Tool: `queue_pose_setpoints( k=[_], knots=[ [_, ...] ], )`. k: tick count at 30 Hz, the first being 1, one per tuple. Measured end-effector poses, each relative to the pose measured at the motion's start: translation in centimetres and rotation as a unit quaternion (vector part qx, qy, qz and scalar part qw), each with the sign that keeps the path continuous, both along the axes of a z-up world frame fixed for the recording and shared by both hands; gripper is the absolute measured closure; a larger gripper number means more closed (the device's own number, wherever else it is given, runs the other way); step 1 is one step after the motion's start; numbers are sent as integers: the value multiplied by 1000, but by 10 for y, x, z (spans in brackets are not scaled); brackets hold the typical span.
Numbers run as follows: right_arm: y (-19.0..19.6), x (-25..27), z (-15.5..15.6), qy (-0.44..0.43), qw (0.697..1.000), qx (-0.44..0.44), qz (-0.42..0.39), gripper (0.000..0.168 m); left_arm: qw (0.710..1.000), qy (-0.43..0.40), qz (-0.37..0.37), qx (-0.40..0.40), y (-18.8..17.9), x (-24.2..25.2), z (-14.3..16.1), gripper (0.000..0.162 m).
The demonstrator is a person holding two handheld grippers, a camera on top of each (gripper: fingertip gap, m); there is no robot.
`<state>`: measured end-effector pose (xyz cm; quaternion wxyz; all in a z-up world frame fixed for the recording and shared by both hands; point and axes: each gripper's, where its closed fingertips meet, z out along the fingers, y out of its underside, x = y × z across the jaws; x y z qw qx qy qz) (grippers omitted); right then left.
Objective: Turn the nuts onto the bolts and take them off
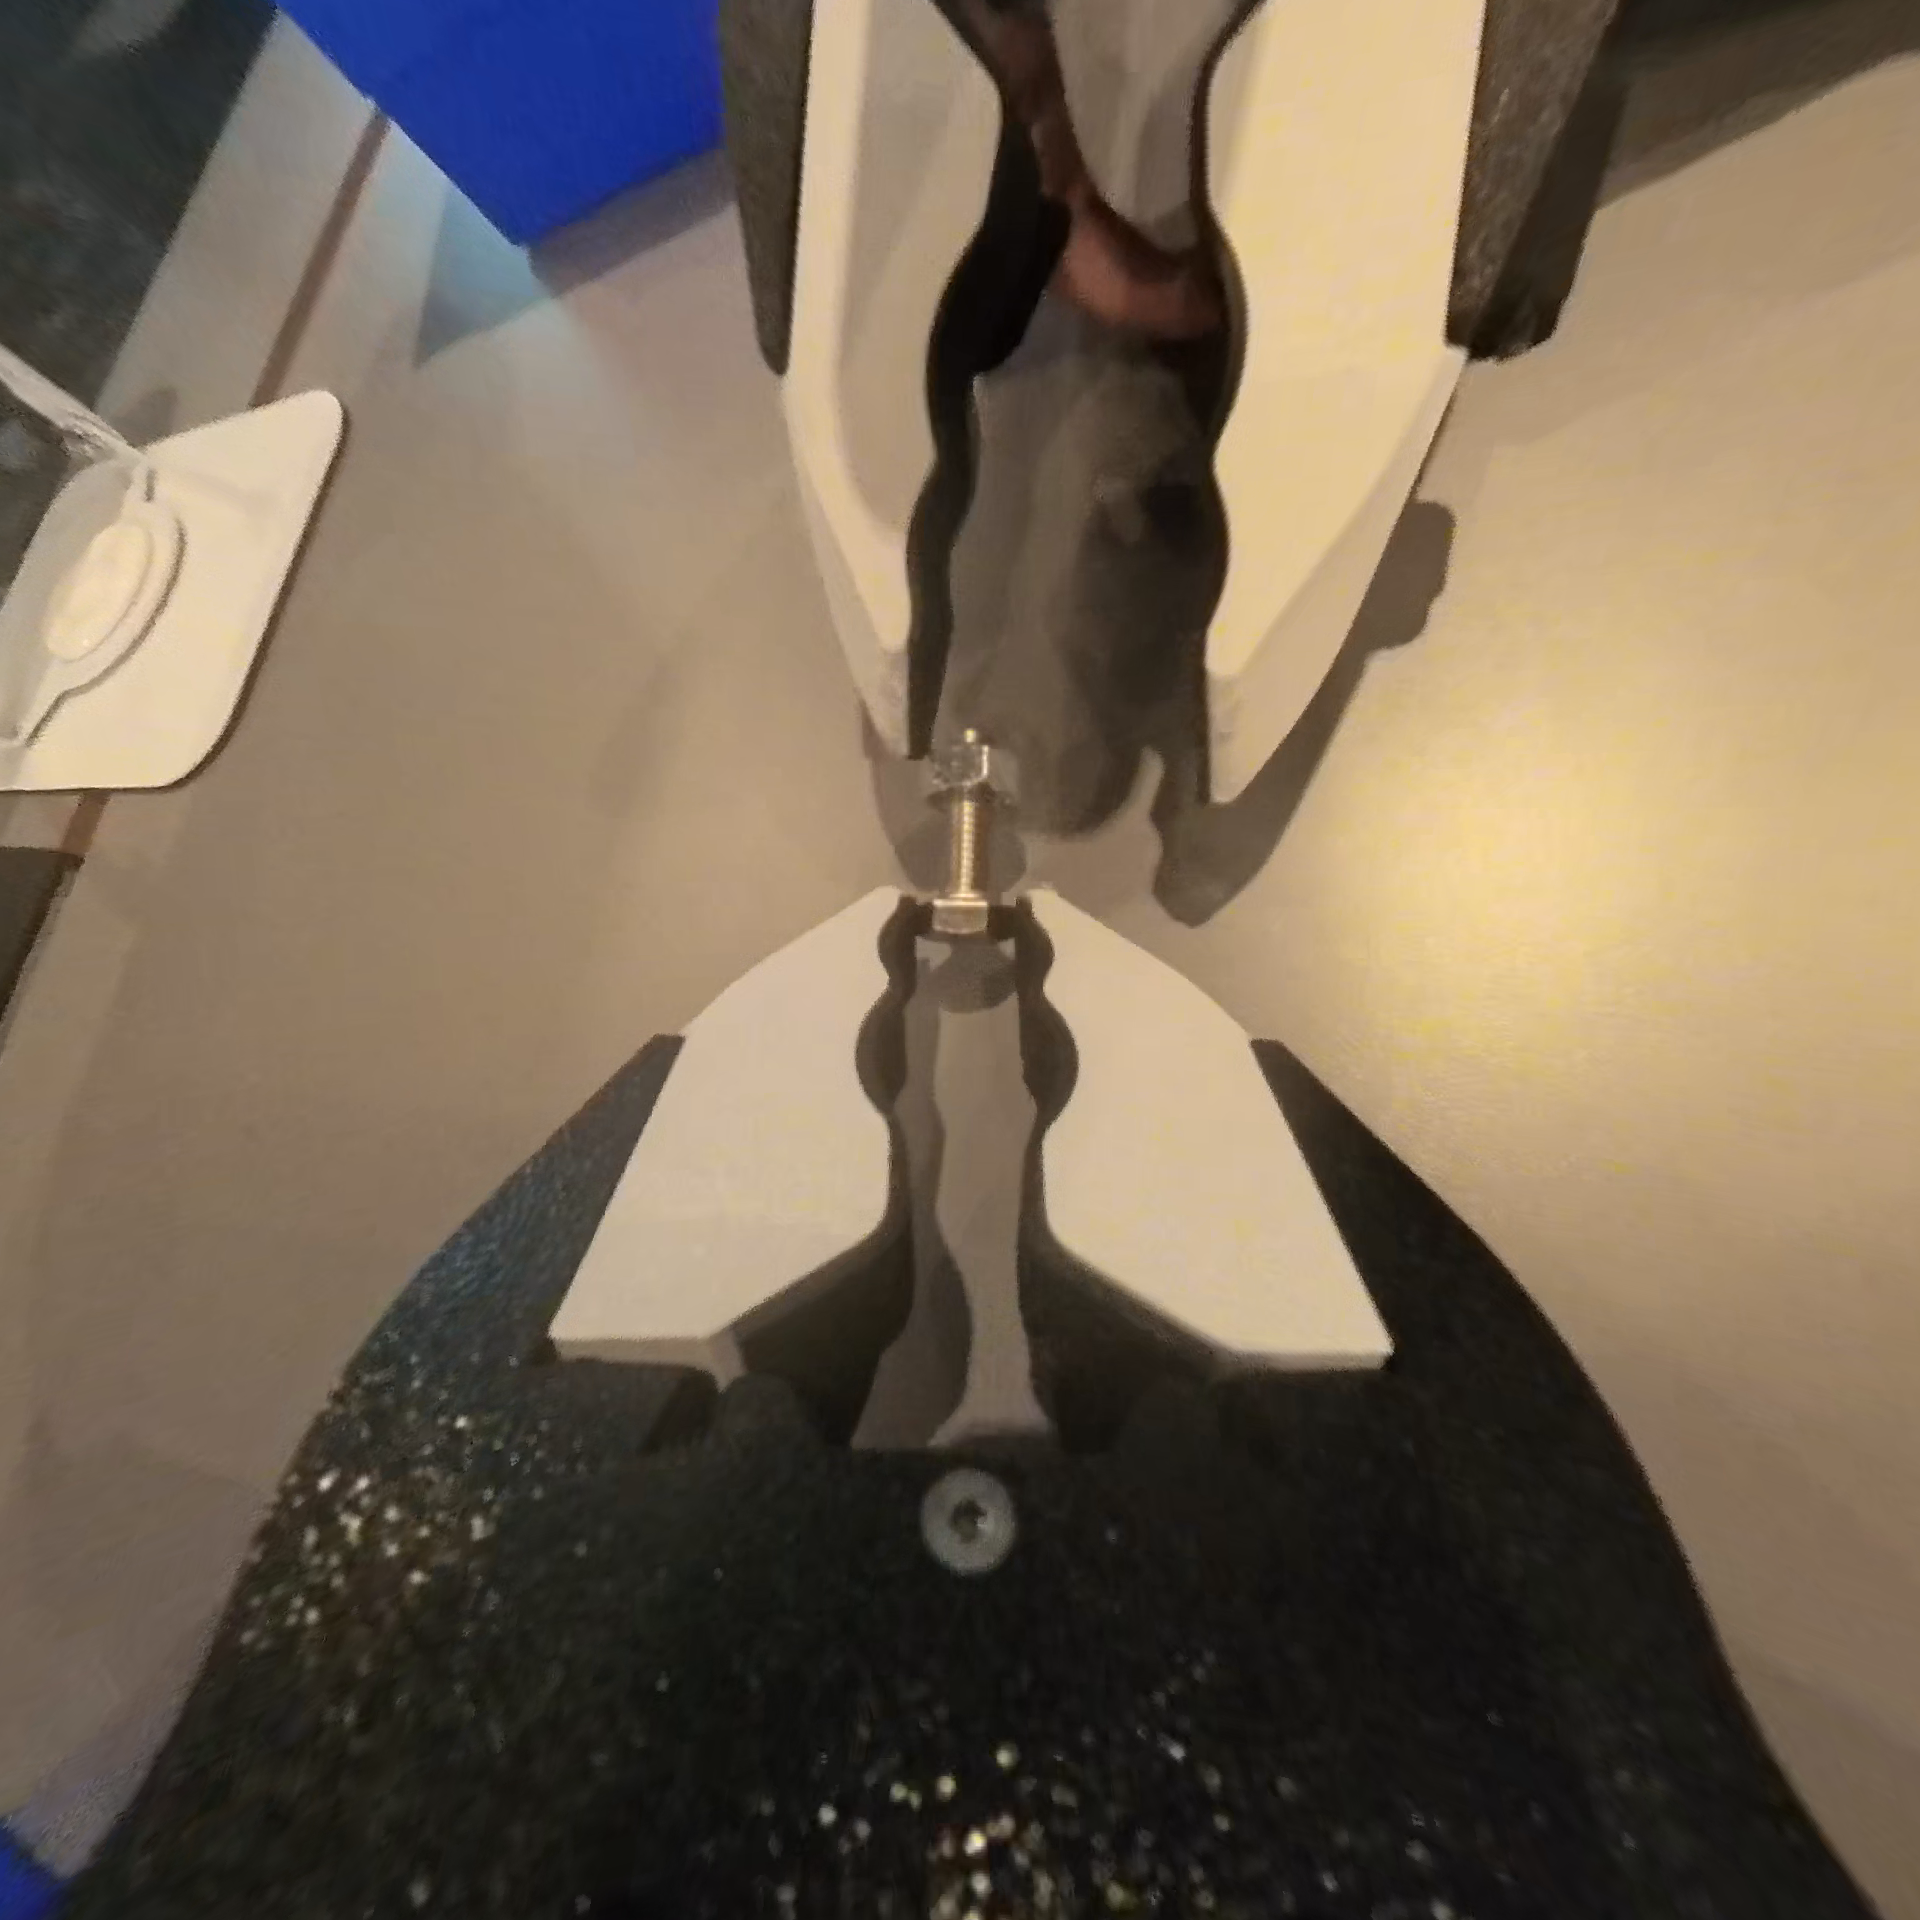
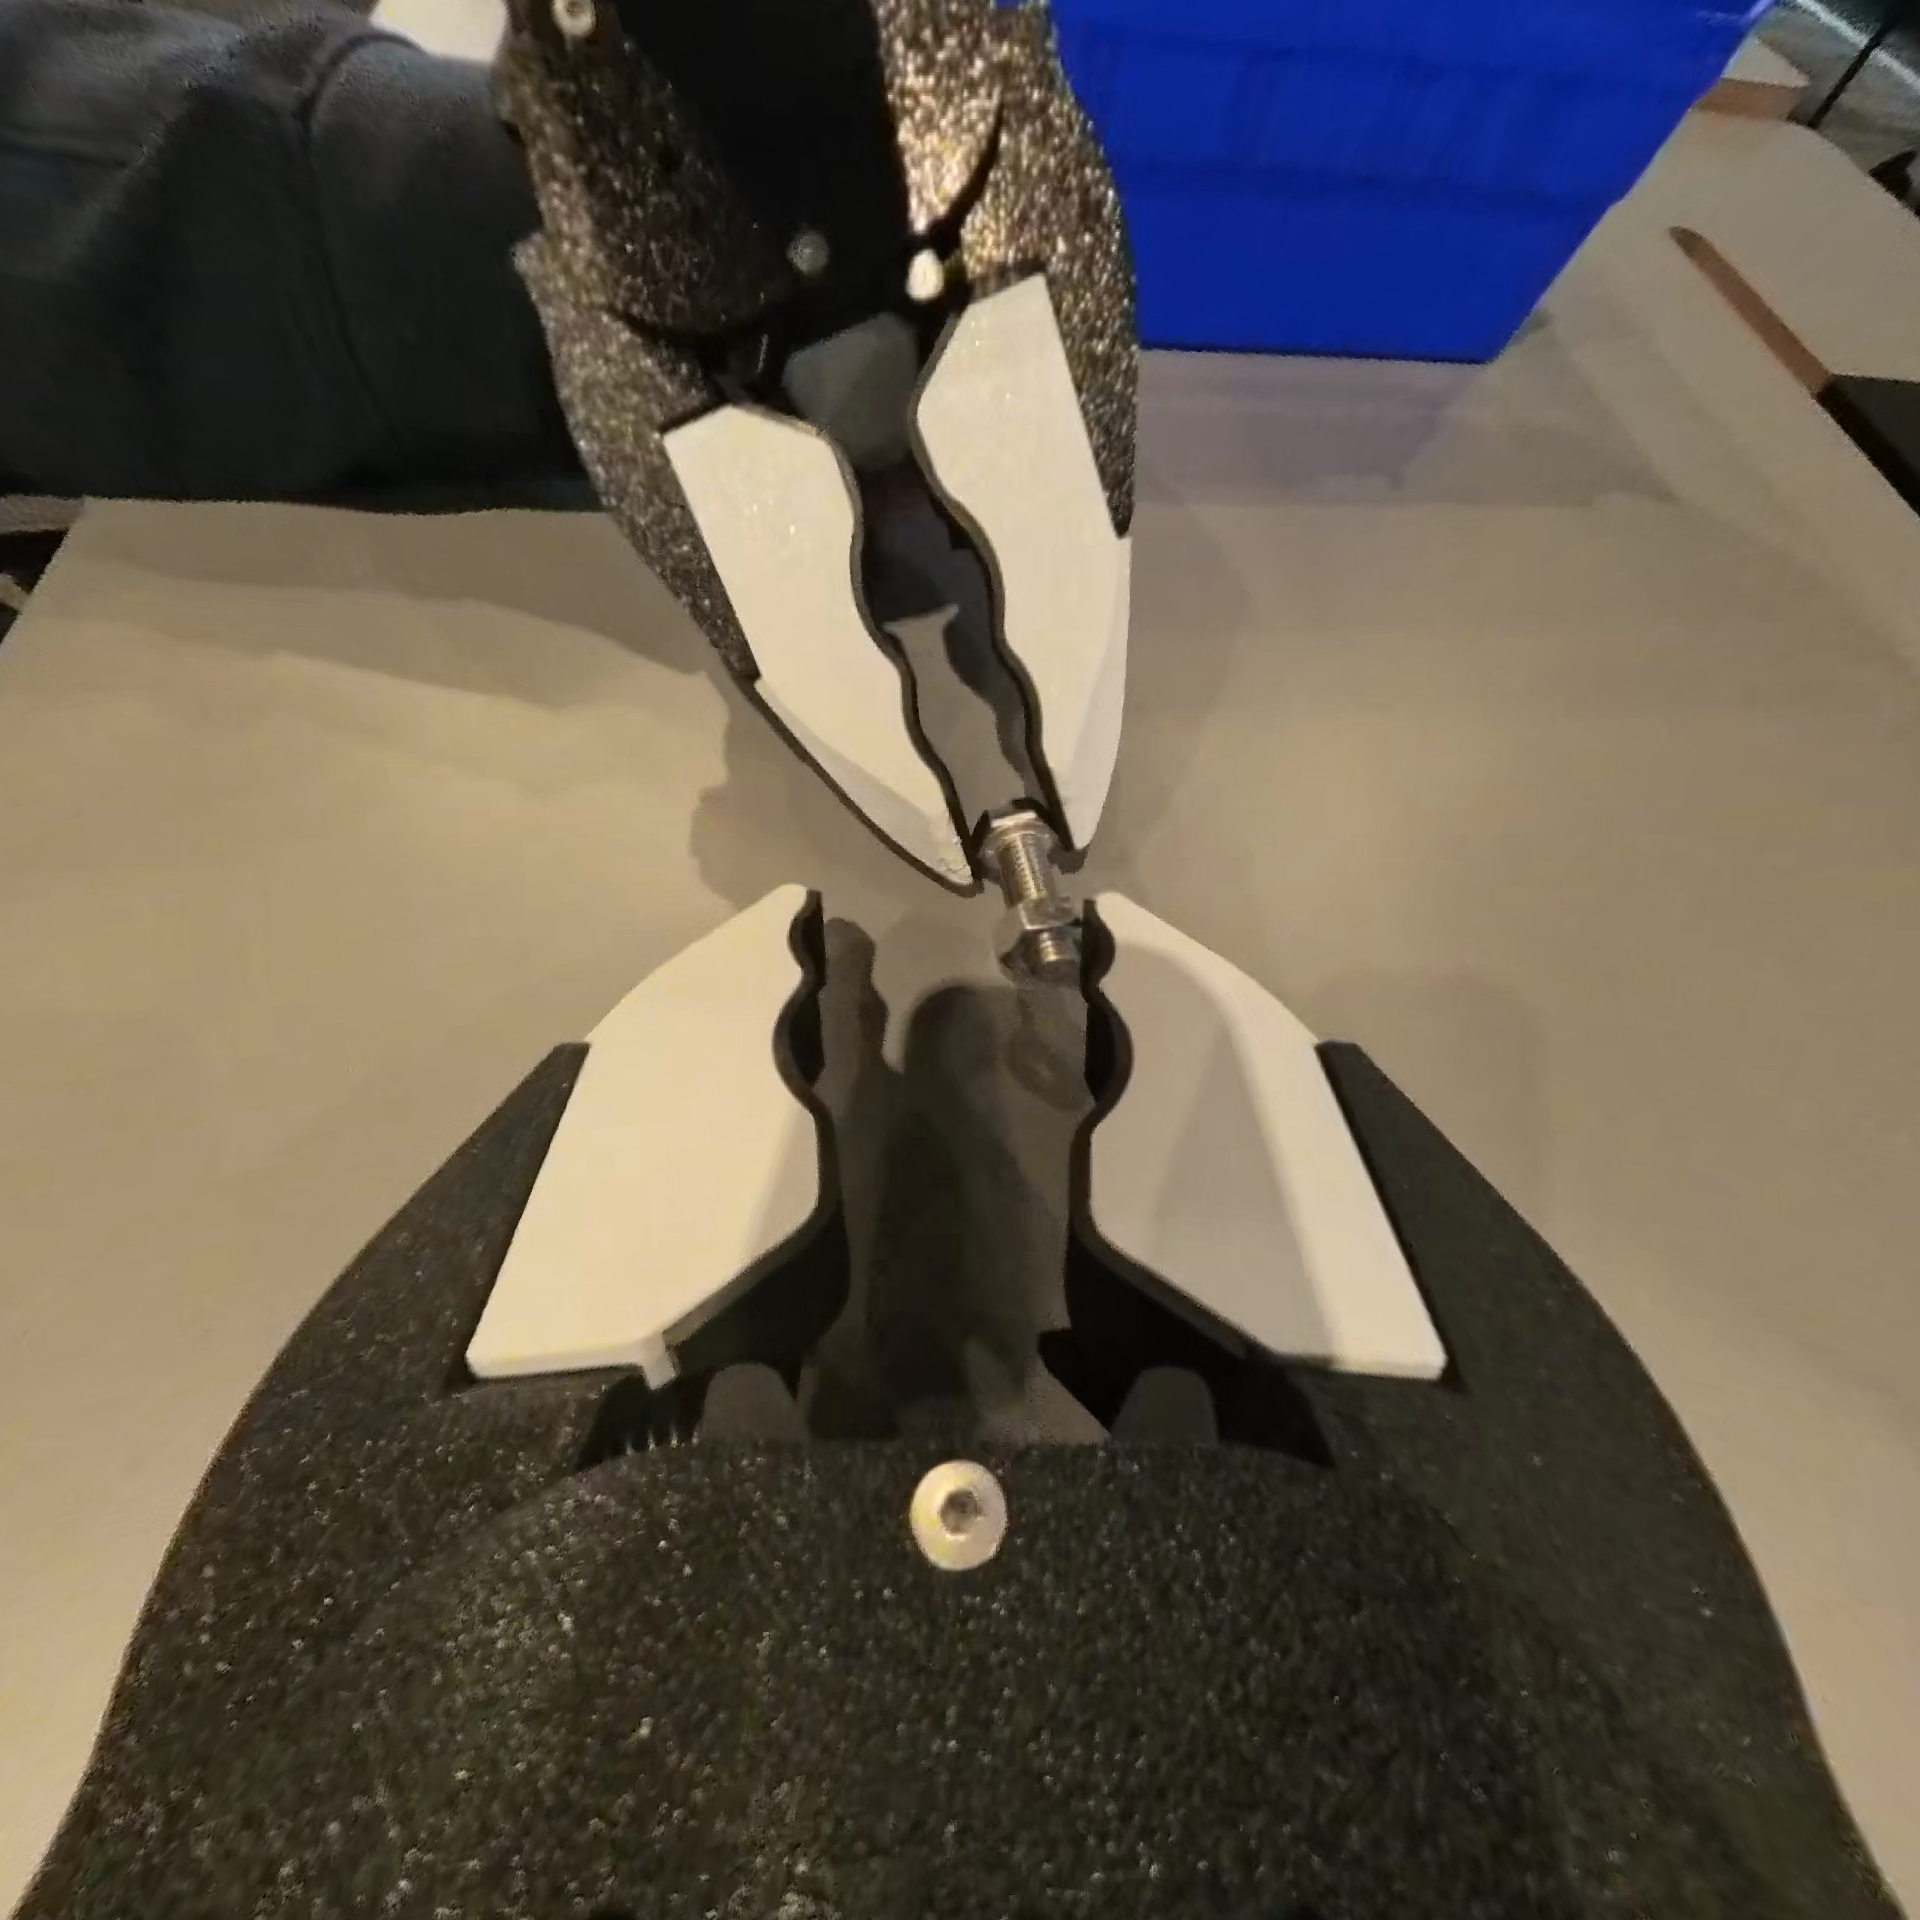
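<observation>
Above the pale counter (image 2: 312, 831), the left tool (image 1: 961, 914) clamps the bolt (image 1: 958, 852) by its head. The right tool (image 2: 951, 935) gapes, one fingertip (image 2: 1101, 925) touching the nut (image 2: 1023, 925). No writing is legible.

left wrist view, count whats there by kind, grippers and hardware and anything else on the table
Black-and-white two-finger grippers: 2, the left gripper shut on the bolt's head and the right gripper open
Silver threaded steel bolt: 1
Silver hex nut on the bolt: 1
Blue plastic bin: 1
White plastic blister tray: 1
Total: 6
</observation>
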<state>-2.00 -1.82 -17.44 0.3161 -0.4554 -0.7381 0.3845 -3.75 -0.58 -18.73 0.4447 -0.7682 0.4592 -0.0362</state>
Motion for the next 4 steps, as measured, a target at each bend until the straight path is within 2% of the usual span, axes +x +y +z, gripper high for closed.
queue_pose_setpoints(
  k=[4],
  knots=[
    [-2, 1, 1, 6, 1000, 1, 7, 120, 999, -31, 1, -12, -1, 0, 1, 144]
  ],
)
